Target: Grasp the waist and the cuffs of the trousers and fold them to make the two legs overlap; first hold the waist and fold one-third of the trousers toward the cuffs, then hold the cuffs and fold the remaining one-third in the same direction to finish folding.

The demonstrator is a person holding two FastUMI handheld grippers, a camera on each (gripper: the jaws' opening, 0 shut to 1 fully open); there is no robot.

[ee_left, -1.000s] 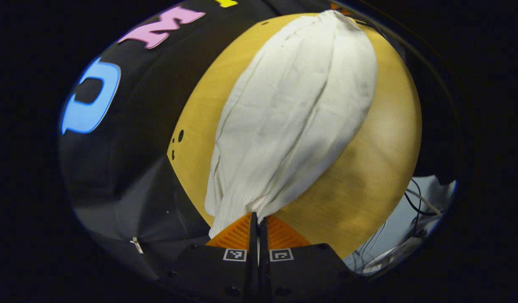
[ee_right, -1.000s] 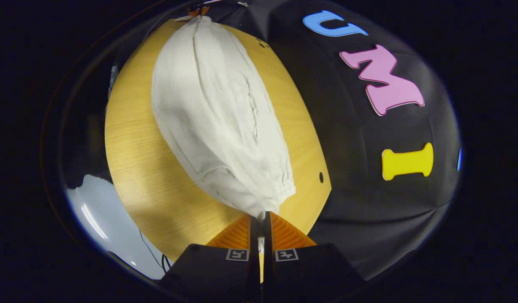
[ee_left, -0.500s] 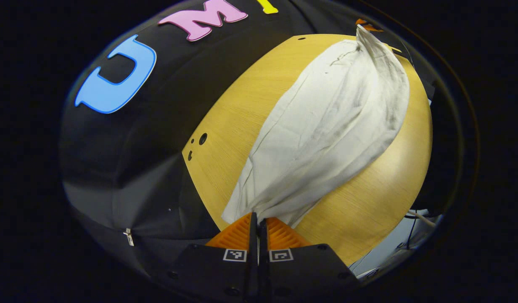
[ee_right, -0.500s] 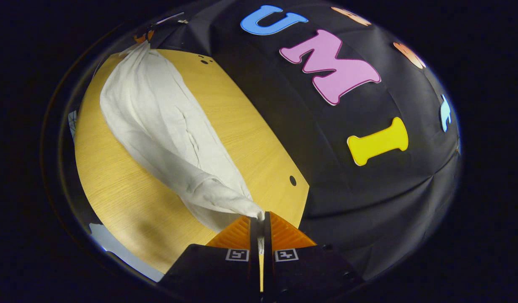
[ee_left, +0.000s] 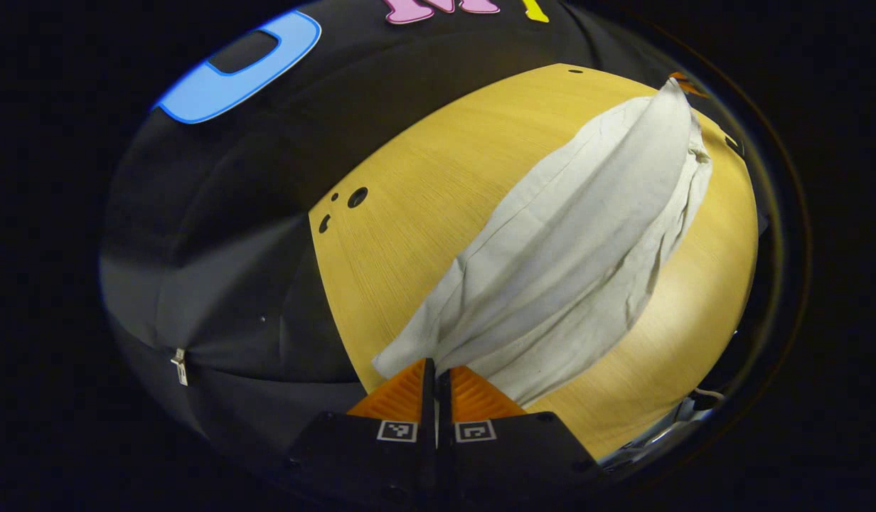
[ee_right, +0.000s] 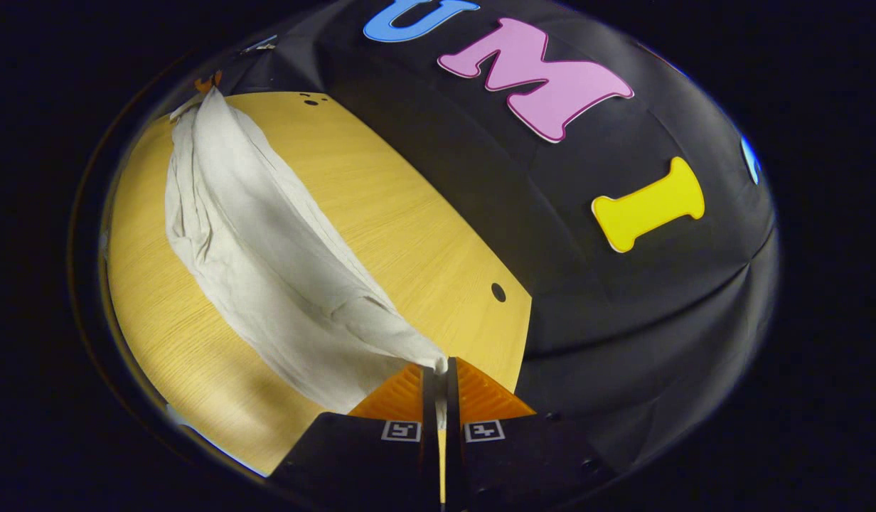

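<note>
The pale cream trousers (ee_left: 566, 249) stretch in a long, lengthwise-folded band over the yellow wooden table (ee_left: 424, 178). At the bottom of the left gripper view, my left gripper (ee_left: 436, 366) is shut on one end of them. The right gripper (ee_left: 684, 82) shows small at the far end, top right. In the right gripper view, my right gripper (ee_right: 441, 364) is shut on the bunched end of the trousers (ee_right: 267, 249). The cloth runs from there up to the left gripper (ee_right: 207, 80) at the top left. Whether the lower fold rests on the table (ee_right: 381, 192) I cannot tell.
The booth's black cloth wall (ee_left: 217, 235) stands close behind the table's far edge. Small round holes (ee_left: 357, 197) sit in the tabletop near that edge, one hole (ee_right: 498, 292) close to my right gripper. Bare wood lies on both sides of the trousers.
The trousers, spread wide a second ago, have drawn into a narrower band. They swung right in the left gripper view and left in the right gripper view. Both grippers stayed shut.
</note>
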